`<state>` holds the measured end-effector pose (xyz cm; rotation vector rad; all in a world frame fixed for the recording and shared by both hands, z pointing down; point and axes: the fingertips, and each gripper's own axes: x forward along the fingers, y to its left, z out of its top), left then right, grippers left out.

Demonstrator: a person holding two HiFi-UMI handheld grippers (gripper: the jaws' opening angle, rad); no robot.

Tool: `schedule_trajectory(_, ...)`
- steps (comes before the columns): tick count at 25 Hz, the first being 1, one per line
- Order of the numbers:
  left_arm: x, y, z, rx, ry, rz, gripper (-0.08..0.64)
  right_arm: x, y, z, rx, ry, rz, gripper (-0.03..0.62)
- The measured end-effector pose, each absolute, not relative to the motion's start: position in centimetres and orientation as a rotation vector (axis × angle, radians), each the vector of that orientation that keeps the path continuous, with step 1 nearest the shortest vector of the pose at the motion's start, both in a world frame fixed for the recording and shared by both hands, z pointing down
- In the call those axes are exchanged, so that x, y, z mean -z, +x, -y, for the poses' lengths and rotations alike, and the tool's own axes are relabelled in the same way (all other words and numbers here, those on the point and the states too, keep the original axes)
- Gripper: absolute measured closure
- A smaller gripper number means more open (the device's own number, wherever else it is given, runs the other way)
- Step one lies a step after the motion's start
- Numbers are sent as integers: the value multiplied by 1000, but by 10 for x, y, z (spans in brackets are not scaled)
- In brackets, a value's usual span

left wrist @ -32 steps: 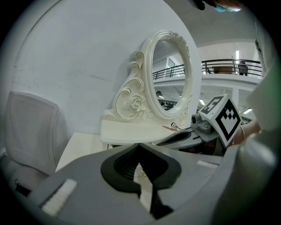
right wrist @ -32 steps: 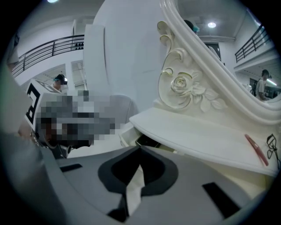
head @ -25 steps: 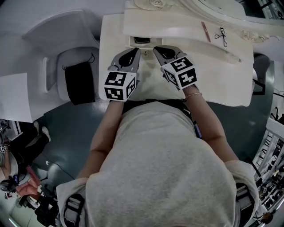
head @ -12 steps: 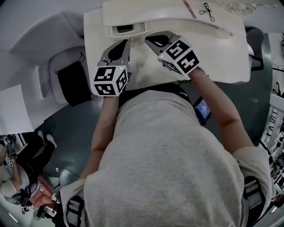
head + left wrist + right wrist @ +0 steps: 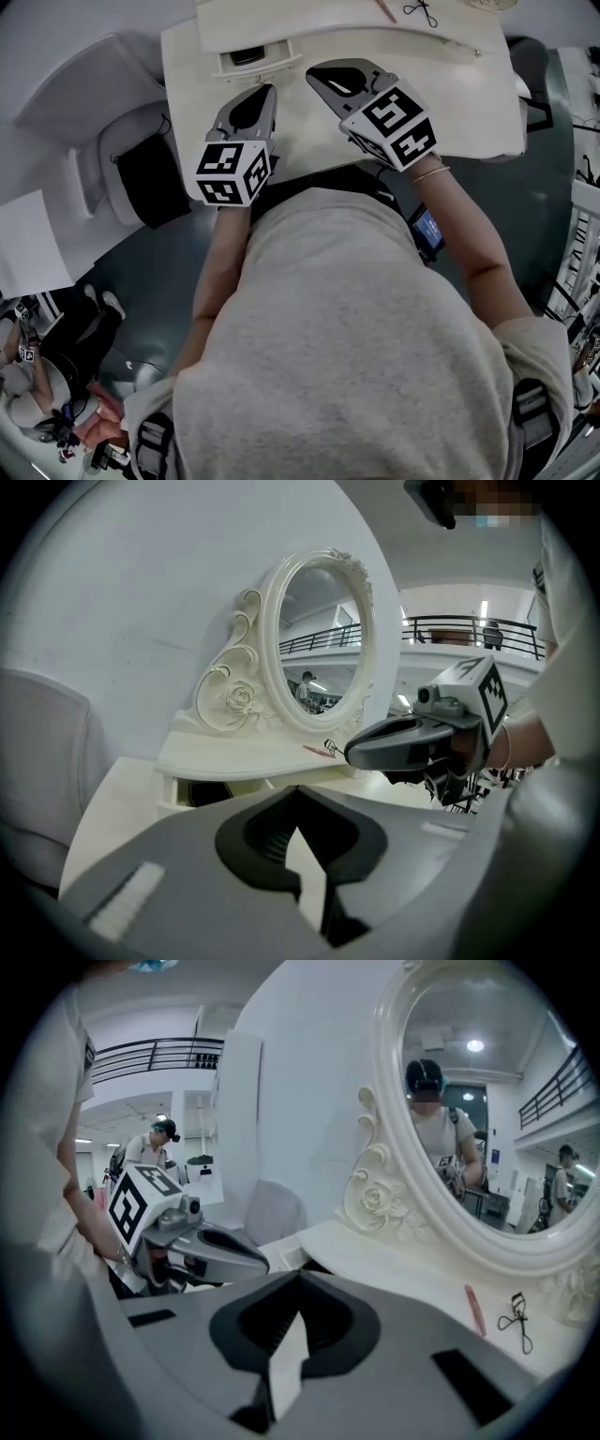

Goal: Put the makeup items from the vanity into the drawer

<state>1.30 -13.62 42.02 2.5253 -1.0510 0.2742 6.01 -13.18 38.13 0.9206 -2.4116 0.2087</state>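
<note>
Vanity surface [image 5: 450, 103] spreads across the top of the head view; its oval mirror [image 5: 487, 1101] shows properly only in the gripper views. Left gripper [image 5: 298, 794] and right gripper [image 5: 300, 1279] hover above it, jaws together and empty. The drawer [image 5: 267, 67] stands slightly open, with something dark and indistinct inside. Well to its right on the upper shelf [image 5: 309, 28] lie a pink pencil [image 5: 475, 1309] and an eyelash curler [image 5: 517, 1321], cropped in the head view.

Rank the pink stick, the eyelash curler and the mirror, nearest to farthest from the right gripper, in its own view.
1. pink stick, lying on the shelf, ahead and right.
2. eyelash curler, beside it, slightly further right.
3. mirror, upright at the shelf's back, behind both.
</note>
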Motion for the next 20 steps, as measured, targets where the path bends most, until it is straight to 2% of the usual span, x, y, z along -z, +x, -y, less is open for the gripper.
schedule_trajectory(10,-389,47,133,-262,2630,950,551,-350,96,130,-239,1373,2489,586)
schedule_trajectory(16,-376,66,135,-167,2634,882,551,-355,105,122,-281,1412,2511,586)
schedule_trajectory(20,-387,75,131,-293,2670,883,551,-355,110,121,-335,1466,2539,586)
